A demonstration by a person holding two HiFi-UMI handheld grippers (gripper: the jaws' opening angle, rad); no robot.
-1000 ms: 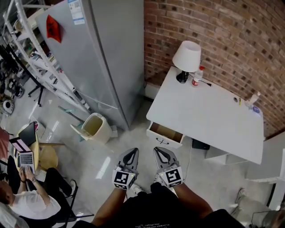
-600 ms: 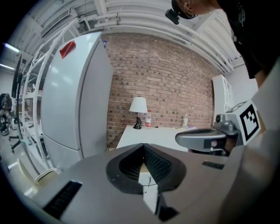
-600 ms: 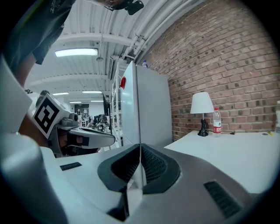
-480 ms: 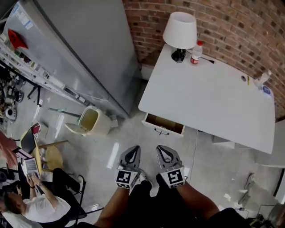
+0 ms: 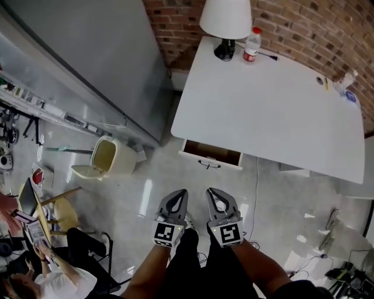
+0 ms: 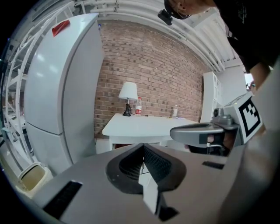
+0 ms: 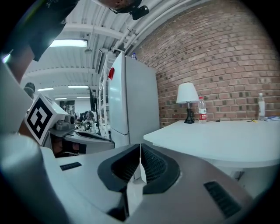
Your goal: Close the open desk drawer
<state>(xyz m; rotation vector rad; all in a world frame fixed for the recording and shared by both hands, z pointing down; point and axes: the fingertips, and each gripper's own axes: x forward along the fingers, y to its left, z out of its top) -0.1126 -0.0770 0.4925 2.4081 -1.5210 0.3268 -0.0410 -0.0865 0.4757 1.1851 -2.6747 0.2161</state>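
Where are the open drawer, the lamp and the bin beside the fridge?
open drawer (image 5: 211,153), head view, its brown inside.
lamp (image 5: 225,17), head view, the white shade.
bin (image 5: 123,161), head view, its cream side wall.

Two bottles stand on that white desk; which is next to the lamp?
The red-labelled bottle, close beside the lamp; the other bottle stands at the far right corner of the desk.

The white drawer (image 5: 211,155) stood pulled partway out from under the white desk (image 5: 269,111) (brown inside, dark handle in front).
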